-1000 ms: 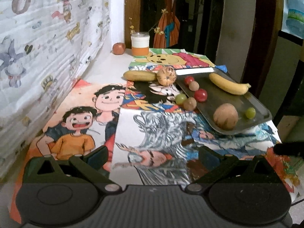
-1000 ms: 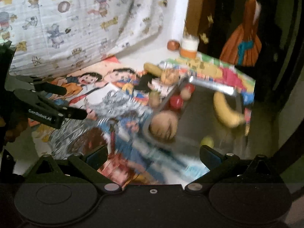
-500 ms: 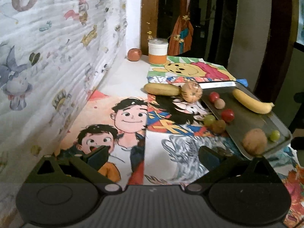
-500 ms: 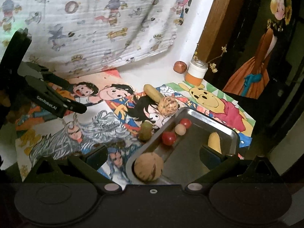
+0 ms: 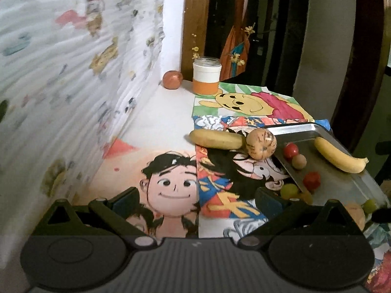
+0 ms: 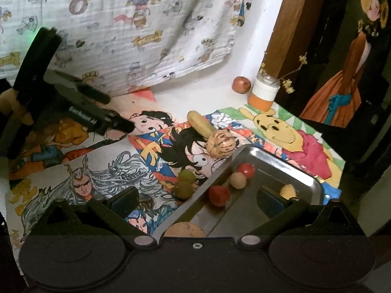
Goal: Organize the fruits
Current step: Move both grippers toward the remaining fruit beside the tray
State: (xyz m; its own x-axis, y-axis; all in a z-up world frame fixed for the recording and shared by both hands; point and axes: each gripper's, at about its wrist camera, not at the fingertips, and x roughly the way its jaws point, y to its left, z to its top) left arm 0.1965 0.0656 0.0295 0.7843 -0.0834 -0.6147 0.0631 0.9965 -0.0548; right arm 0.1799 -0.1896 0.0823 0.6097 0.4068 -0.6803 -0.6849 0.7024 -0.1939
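A metal tray (image 5: pixel 339 185) (image 6: pixel 276 161) at the right holds a banana (image 5: pixel 339 157), two red tomatoes (image 5: pixel 290 150) (image 6: pixel 246 168), a small tan ball (image 5: pixel 299 161) (image 6: pixel 237 180), a brown round fruit (image 6: pixel 183 229) and a green grape (image 5: pixel 370 205). Outside it, on the drawings, lie a second banana (image 5: pixel 216 139) (image 6: pixel 200 123), a speckled round fruit (image 5: pixel 261 144) (image 6: pixel 221 144) and two green grapes (image 6: pixel 184 183) (image 5: pixel 289 191). A reddish fruit (image 5: pixel 172 79) (image 6: pixel 241 84) sits at the far wall. My left gripper (image 5: pixel 198 196) (image 6: pixel 114 119) is open over the drawings, empty. My right gripper (image 6: pixel 198 197) is open above the tray's near left edge.
A white and orange jar (image 5: pixel 207 75) (image 6: pixel 264 92) with dried flowers stands at the back. A patterned cloth (image 5: pixel 61 85) hangs along the left. Coloured drawings (image 5: pixel 249 105) cover the table. A dark doorway and wooden frame lie beyond the table's far and right edges.
Both grippers have moved forward and left across the table. The right gripper's view has steadied and now looks down on the tray's near edge. Both stay open and empty.
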